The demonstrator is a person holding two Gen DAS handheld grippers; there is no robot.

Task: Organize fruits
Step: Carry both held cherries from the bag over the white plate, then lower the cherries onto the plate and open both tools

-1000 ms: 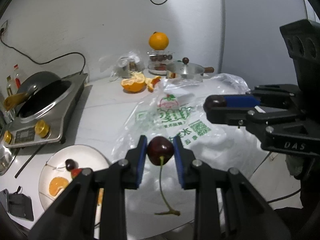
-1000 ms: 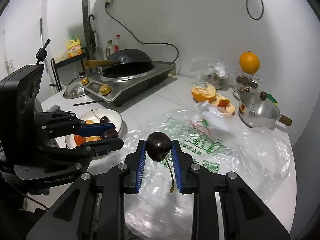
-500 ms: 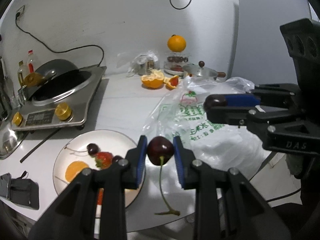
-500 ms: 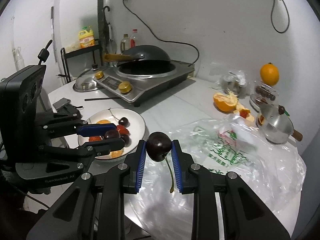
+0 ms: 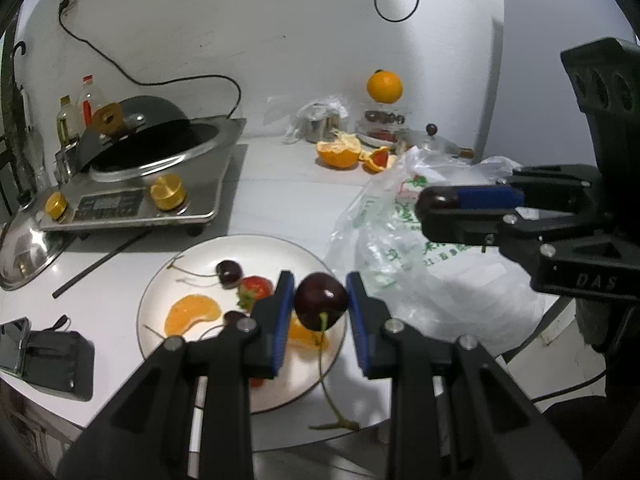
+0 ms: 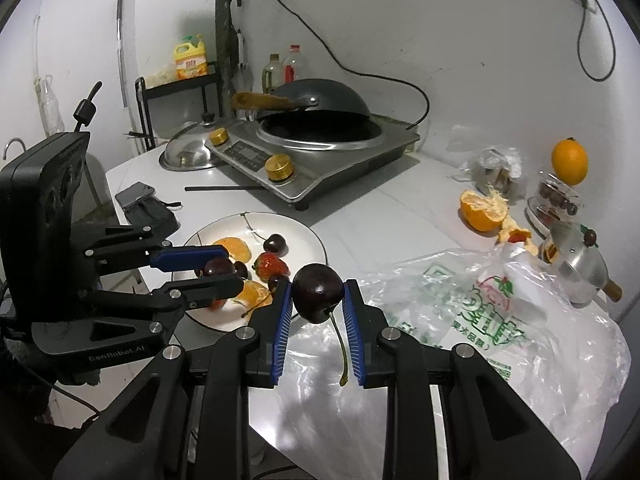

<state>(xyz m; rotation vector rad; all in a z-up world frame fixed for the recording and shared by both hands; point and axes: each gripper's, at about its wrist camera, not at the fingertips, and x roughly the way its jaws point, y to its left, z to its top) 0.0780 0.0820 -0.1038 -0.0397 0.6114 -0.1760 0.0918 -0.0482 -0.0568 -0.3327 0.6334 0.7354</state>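
Observation:
My left gripper (image 5: 319, 294) is shut on a dark cherry (image 5: 321, 308) whose stem hangs down. It hovers over the near right part of a white plate (image 5: 160, 288). On the plate lie another cherry (image 5: 229, 272), a strawberry (image 5: 256, 286) and orange segments (image 5: 192, 314). My right gripper (image 6: 318, 300) is shut on a second dark cherry (image 6: 318, 288), above the table between the plate (image 6: 308, 234) and the plastic bag (image 6: 480, 320). In the right wrist view the left gripper (image 6: 230, 269) hangs over the plate with its cherry (image 6: 218, 267).
An induction cooker (image 5: 132, 196) with a wok stands at the back left, a steel lid (image 5: 24, 256) and a black stick (image 5: 100, 264) beside it. A phone (image 5: 14, 344) lies near the front edge. A peeled orange (image 5: 338, 152), a whole orange (image 5: 384, 86) and a small pot (image 6: 576, 272) sit far right.
Both grippers have carried their cherries leftward, off the plastic bag and toward the plate. The plate now lies under the left gripper. Neither grip has changed.

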